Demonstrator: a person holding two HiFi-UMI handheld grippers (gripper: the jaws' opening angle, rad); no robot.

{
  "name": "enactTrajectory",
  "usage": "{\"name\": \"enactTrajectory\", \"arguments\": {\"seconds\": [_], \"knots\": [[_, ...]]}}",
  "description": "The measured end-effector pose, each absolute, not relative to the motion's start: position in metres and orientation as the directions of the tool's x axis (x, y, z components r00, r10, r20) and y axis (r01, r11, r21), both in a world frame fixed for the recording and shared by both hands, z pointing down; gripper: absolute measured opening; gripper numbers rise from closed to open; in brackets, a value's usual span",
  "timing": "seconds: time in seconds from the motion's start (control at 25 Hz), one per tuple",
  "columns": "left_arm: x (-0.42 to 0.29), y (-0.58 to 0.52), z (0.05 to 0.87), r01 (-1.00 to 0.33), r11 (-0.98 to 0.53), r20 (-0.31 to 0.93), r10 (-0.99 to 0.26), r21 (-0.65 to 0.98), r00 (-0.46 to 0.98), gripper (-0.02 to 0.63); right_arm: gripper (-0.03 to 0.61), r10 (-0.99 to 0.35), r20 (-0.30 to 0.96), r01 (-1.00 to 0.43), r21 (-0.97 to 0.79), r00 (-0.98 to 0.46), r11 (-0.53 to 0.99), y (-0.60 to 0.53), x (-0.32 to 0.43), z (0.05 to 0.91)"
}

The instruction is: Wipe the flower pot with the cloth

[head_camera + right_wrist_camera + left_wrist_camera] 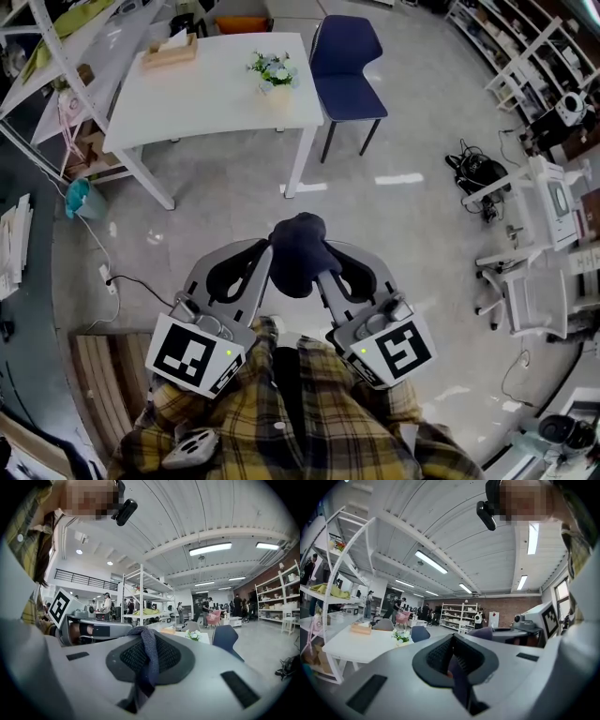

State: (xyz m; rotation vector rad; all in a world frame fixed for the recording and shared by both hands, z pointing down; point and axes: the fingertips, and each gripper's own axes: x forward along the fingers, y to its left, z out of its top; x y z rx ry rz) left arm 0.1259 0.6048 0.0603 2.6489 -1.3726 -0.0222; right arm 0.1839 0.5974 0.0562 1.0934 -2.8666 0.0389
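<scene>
Gripping now: we hold the cloth (298, 255) bunched between both tools, close in front of our body, standing on the floor away from the table (216, 103).
Left gripper (268, 251): the jaws are pressed together on one end of the cloth. In the left gripper view a dark strip runs down the seam between the pads.
Right gripper (325, 261): the jaws pinch the other end. A fold of the weave lies over the top of the pads and down into the seam.
Flower pot (277, 86): it stands on the right part of the table, the side nearest the chair (345, 66), well apart from us and from the cloth.
Stage: we judge that the wiping has not begun and the walk to the table is yet to come.
Risk, pot: it looks small and light, with flowers on top. A sideways wipe with nothing steadying it could tip it or shove it along the tabletop towards the edge.
Risk, cloth: with both grippers clamped on it, we have no jaw free to brace the pot. Letting one end go may leave the cloth hanging from a thin pinch, and it could slip out.
Risk, flowers: a wad this bulky may catch the blooms instead of the pot's side.
Risk, box (170, 49): it sits at the far left of the table, well apart from the pot, so we see little danger there.
</scene>
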Motion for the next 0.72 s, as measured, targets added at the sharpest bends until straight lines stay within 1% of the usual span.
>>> {"name": "enactTrajectory", "arguments": {"seconds": [0.12,0.32,0.52,0.72], "knots": [[0.131,0.606,0.061,-0.814,-0.564,0.065,-0.815,0.141,0.576,0.009,0.017,-0.667,0.078,-0.669,-0.005,-0.741,0.743,0.598,0.191,0.058],[0.121,0.601,0.071,-0.812,-0.556,0.084,-0.813,0.178,0.576,0.009,0.017,-0.67,0.112,-0.676,-0.022,-0.734,0.736,0.591,0.184,0.066],[0.136,0.588,0.079,-0.81,-0.561,0.08,-0.811,0.171,0.579,0.009,0.017,-0.67,0.115,-0.675,-0.013,-0.733,0.737,0.579,0.198,0.076],[0.111,0.545,0.079,-0.806,-0.567,0.079,-0.807,0.172,0.585,0.009,0.015,-0.688,0.1,-0.693,-0.022,-0.719,0.721,0.537,0.177,0.071]]}}
